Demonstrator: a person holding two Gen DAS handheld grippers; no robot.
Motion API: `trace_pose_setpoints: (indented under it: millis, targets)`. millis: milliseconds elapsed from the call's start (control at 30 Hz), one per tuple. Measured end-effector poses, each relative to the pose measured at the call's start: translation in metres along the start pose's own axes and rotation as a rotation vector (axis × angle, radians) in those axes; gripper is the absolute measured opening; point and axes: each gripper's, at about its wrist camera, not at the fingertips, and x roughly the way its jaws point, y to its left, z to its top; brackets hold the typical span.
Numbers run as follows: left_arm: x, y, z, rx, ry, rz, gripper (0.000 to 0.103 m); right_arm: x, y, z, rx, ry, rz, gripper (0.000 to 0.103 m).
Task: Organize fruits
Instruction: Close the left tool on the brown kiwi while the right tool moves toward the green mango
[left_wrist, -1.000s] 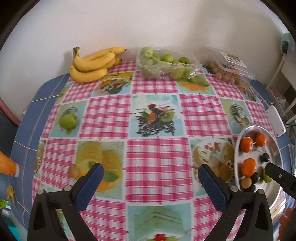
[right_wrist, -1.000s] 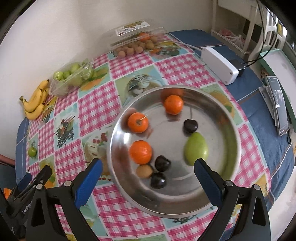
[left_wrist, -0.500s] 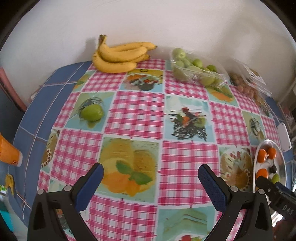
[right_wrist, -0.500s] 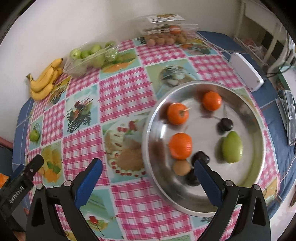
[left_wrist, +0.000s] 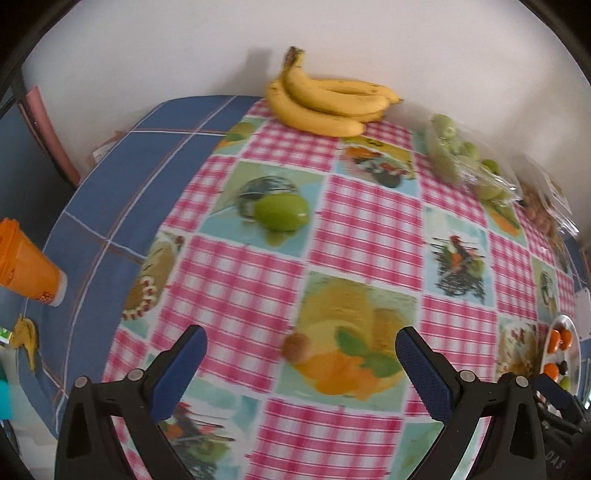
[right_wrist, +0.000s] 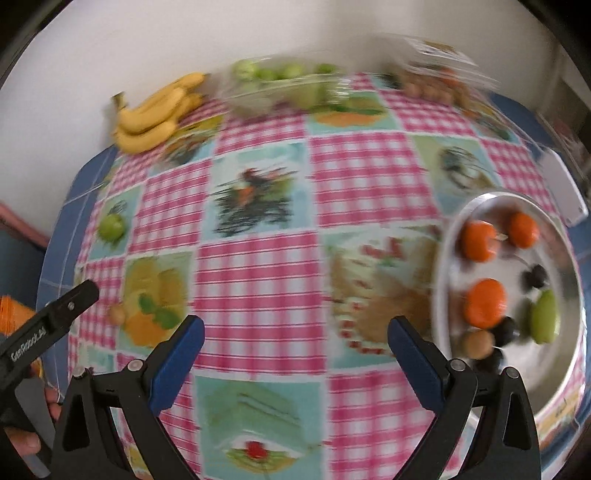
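Partly done, I'd say: the metal bowl at frame right holds oranges, a pear and dark fruits. A small brown fruit and green fruit lie loose on the desk. Left gripper and right gripper are spread, empty.

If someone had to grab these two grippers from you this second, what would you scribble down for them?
Left gripper: open, empty, just short of the small brown fruit on the cloth.
Right gripper: open, empty, over the tablecloth beside the metal bowl.
Done: bowl holds three oranges, a green pear, dark fruits, one brown fruit.
Left: brown fruit, loose green fruit; bananas and packed fruit wait by the wall.
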Motion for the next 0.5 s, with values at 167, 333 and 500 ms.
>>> trace_pose_setpoints:
  millis: [167, 333, 500]
  targets:
    - [0.009, 0.025, 0.001, -0.010, 0.017, 0.034, 0.103, 0.013, 0.037, -0.002, -0.063, 0.008, 0.059, 0.099]
    - [0.021, 0.046, 0.001, -0.076, 0.047, -0.025, 0.103, 0.025, 0.058, -0.006, -0.099, 0.025, 0.079, 0.099]
    - [0.031, 0.047, -0.001, -0.101, 0.081, -0.044, 0.103, 0.035, 0.055, -0.005, -0.095, 0.041, 0.045, 0.099]
